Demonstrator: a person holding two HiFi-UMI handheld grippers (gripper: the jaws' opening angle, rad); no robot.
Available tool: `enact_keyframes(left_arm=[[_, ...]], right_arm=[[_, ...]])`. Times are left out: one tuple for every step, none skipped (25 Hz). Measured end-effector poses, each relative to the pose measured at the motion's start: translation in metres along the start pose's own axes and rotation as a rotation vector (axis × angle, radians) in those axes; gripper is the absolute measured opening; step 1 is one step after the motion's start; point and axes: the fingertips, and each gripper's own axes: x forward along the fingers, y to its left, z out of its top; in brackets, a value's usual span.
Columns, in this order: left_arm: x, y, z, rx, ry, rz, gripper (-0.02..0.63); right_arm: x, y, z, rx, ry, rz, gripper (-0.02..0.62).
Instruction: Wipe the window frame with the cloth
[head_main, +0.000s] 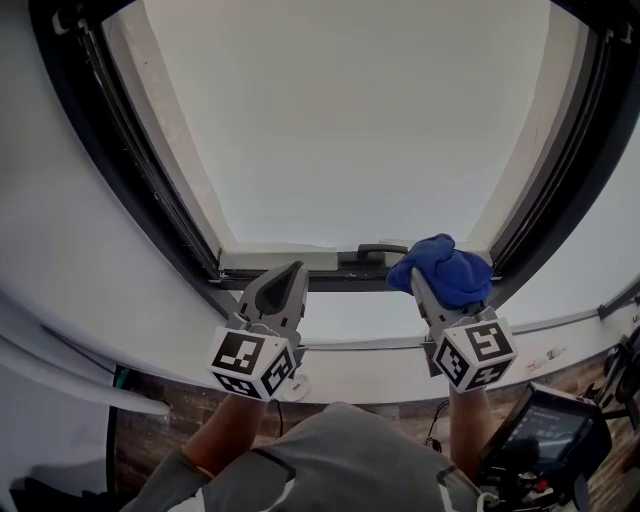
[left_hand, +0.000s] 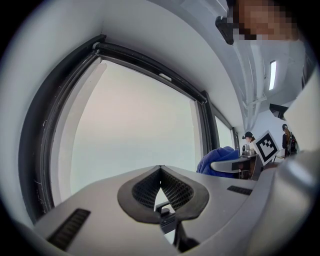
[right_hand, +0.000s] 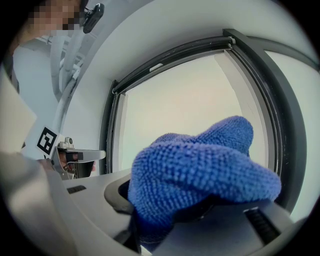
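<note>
A: Head view, item one?

B: Left claw (head_main: 292, 270), jaws together, nothing held, hanging just short of the window frame (head_main: 120, 150) at its bottom rail (head_main: 270, 284). Item two: right claw (head_main: 428, 285), closed on a bunched blue cloth (head_main: 445, 268). The cloth is at the right end of that rail, just beside the handle (head_main: 380, 250). Whether it touches the rail cannot be told.

A: Left gripper view?

B: Pads (left_hand: 172, 189) meet at the tips and only pale pane (left_hand: 130, 130) shows beyond. The cloth is off to the right.

A: Right gripper view?

B: The cloth fills the jaws and spills over them. The dark frame upright stands close at right.

A: Step in hand?

B: Judged: the wipe of the bottom rail is starting at its right corner.

A: Next move needs?

B: Probably pressing the cloth onto the rail and drawing it leftward, going round the handle, with the free claw kept clear.
</note>
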Motion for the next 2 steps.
enact_keyframes(left_arm=[[0.0002,-0.0007,0.0001,0.0,-0.001,-0.001,0.005],[0.0004,-0.0015,0.0003,0.001,-0.003,-0.002,0.005]], right_arm=[[-0.0004,-0.0007,0.0003,-0.001,-0.001,-0.001,0.155],[-0.0008,-0.0014,0.0006,-0.002,-0.001,-0.002,0.155]])
